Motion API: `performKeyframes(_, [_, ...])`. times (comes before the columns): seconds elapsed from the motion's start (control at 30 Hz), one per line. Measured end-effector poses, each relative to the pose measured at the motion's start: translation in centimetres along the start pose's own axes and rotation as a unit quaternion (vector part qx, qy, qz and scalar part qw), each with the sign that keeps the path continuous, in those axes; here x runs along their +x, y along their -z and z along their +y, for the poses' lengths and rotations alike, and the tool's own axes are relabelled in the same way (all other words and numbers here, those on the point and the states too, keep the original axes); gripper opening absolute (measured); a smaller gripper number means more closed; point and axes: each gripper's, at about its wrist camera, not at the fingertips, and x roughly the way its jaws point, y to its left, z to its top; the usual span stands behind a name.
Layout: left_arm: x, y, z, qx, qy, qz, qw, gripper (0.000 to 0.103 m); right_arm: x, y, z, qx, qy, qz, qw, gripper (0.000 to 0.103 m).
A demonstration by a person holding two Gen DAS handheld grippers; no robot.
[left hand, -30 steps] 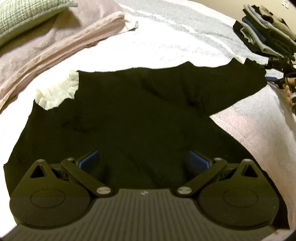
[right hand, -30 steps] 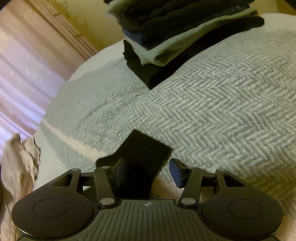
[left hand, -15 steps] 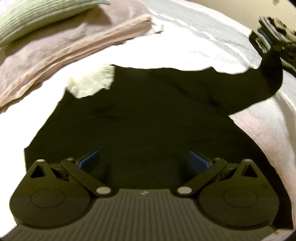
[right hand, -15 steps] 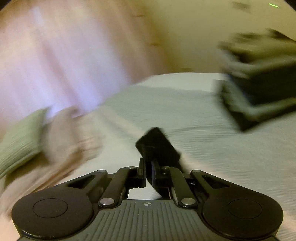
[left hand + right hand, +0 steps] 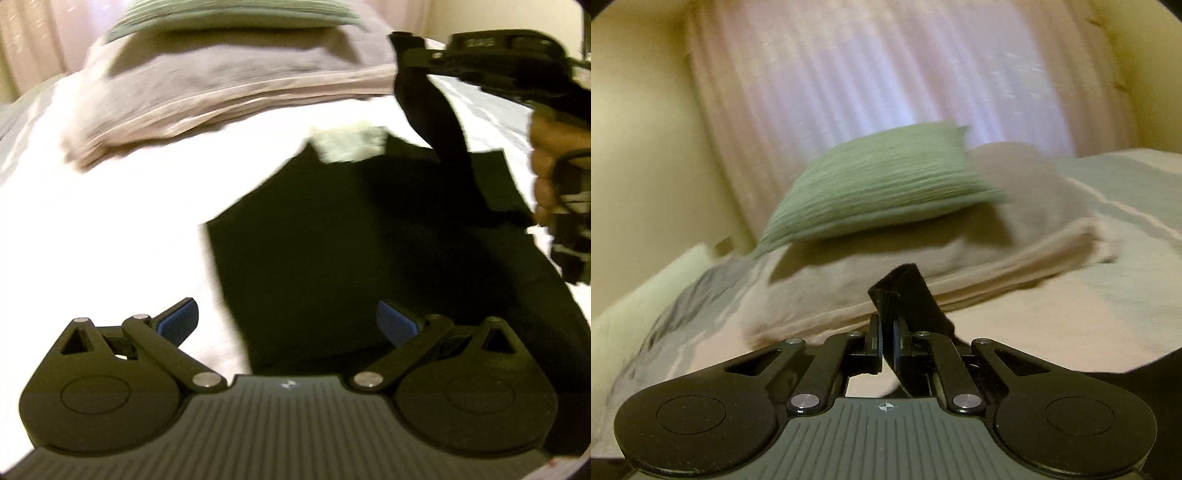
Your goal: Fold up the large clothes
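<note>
1. Cloth dominated the left wrist view: a black garment (image 5: 332,240) lay spread on the white bed cover (image 5: 110,221), with a pale ribbed patch (image 5: 349,144) at its far edge.
2. The left gripper (image 5: 288,321) hovered low over the garment's near edge. Its jaws were spread wide with nothing between them, one blue pad (image 5: 181,317) over the white cover and the other over black cloth.
3. The right gripper (image 5: 886,343) had its jaws clenched on the black sleeve (image 5: 908,295), whose ribbed end stuck up just past the fingertips.
4. In the left wrist view that sleeve (image 5: 436,118) rose off the bed in a curved band up to the right gripper (image 5: 410,48), lifted above the garment's far right part.
5. A hand (image 5: 550,158) gripped the right tool's handle at the right edge of that view.
6. Beyond the garment, a green ribbed pillow (image 5: 886,181) rested on a folded beige blanket (image 5: 960,258). A pinkish curtain (image 5: 868,74) hung behind them against a yellow wall (image 5: 639,147).
7. A grey and white striped bedspread (image 5: 1126,184) showed past the blanket on the right.
8. Raised characters sat on the top of the right gripper in the left wrist view, too blurred to read. Each tool's ribbed body carried only a small round mark (image 5: 886,407), with no legible writing.
</note>
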Motion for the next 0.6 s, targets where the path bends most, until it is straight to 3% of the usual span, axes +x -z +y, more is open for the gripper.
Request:
performKeyframes(0.2, [-0.5,2.4,5.1,-0.039,-0.015,0.01,0.9991,0.101,5.5,3.1,4.0,-0.01,-0.013,0.041,0.999,0.002])
performKeyframes(0.3, [-0.4,2.8,6.7,-0.051,-0.014,0.014,0.9985,0.101,8.7,6.2,5.1,-0.03,-0.029,0.104,0.994,0.003])
performKeyframes(0.37, [-0.4,3.1,7.3,-0.056,-0.013,0.013,0.9982,0.101,10.0,7.7,5.1,-0.04,-0.037,0.152,0.987,0.01])
performKeyframes(0.4, [-0.4,3.2,7.5,-0.058,-0.013,0.013,0.9982,0.101,10.2,8.3,5.1,-0.04,-0.044,0.168,0.984,0.021])
performKeyframes(0.43, [-0.2,3.1,7.6,-0.059,-0.013,0.013,0.9981,0.101,10.0,8.8,4.9,-0.04,-0.051,0.174,0.983,0.035])
performKeyframes(0.5, [0.0,3.0,7.8,-0.06,-0.012,0.014,0.998,0.101,8.4,8.7,4.4,-0.047,-0.065,0.166,0.983,0.046])
performKeyframes(0.6, [0.7,2.4,7.5,-0.057,-0.006,0.013,0.9983,0.101,5.3,8.0,2.8,-0.051,-0.059,0.161,0.984,0.048])
